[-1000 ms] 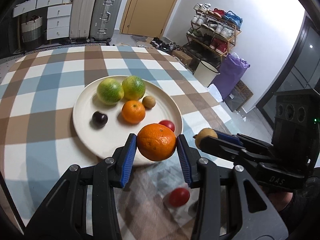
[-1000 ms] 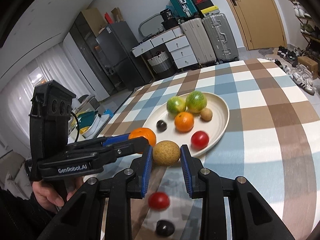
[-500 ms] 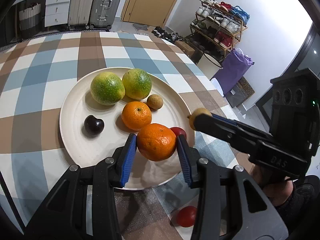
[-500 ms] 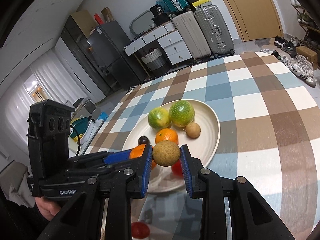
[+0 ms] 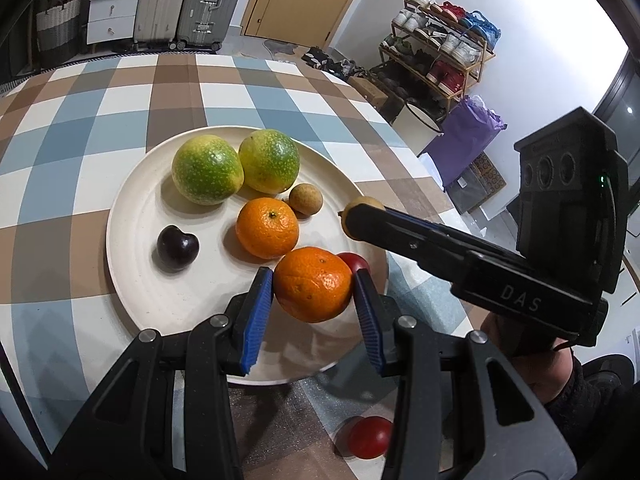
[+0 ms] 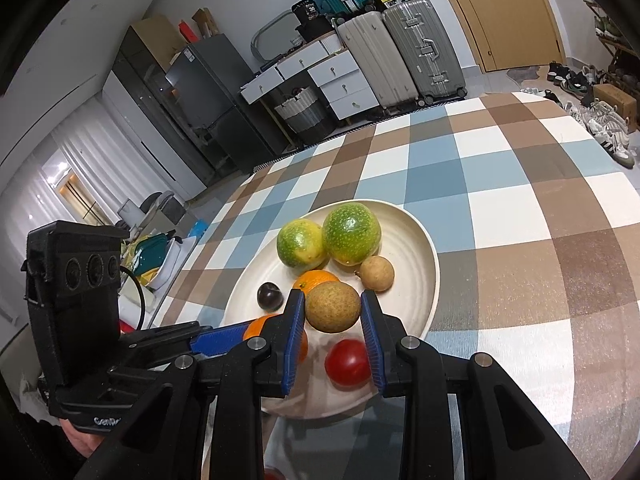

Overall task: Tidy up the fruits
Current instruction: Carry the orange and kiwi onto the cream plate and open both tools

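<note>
Left gripper [image 5: 313, 295], fingers clamped on an orange [image 5: 313, 284], held just above the near rim of a cream plate [image 5: 132, 264]. Right gripper [image 6: 333, 317], fingers clamped on a brown fruit [image 6: 333, 307], poised over the same plate. Already on the plate: two green fruits, another orange, a small brown fruit, a dark cherry, a red tomato. Left to do, seemingly: setting down both held fruits, then fetching the red tomato [image 5: 369, 437] on the checked tabletop [image 5: 52, 128], just off the plate's near rim.
</note>
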Action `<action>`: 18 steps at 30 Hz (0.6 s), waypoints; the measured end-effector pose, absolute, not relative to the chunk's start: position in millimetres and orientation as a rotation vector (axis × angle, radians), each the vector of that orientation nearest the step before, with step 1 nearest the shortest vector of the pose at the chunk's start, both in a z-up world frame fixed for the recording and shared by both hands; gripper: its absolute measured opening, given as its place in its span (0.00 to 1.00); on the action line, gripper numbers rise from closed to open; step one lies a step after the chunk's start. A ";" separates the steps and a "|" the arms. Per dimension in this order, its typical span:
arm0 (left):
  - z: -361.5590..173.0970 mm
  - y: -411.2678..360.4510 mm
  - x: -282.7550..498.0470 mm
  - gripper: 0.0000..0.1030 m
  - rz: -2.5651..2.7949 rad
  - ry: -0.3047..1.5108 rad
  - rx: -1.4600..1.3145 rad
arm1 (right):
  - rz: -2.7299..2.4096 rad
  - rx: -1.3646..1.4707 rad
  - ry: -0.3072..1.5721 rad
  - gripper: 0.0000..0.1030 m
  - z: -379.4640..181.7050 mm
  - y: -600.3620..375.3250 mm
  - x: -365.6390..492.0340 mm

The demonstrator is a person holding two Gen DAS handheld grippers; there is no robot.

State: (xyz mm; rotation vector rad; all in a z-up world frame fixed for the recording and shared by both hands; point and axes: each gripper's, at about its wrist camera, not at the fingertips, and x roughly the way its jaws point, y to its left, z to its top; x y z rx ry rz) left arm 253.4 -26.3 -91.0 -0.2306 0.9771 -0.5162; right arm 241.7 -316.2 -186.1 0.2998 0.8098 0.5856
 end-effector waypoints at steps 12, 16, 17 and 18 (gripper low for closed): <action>-94.0 -29.4 255.7 0.37 -0.503 0.979 -0.226 | 0.560 0.292 0.833 0.28 -195.7 -314.0 247.9; -91.1 -27.6 255.3 0.37 -0.498 0.965 -0.233 | 0.553 0.300 0.841 0.31 -196.6 -315.7 248.2; -89.5 -27.4 254.6 0.37 -0.497 0.959 -0.231 | 0.552 0.302 0.839 0.35 -196.3 -316.2 247.8; -88.0 -27.3 253.7 0.37 -0.496 0.957 -0.227 | 0.551 0.302 0.837 0.40 -196.1 -316.6 247.6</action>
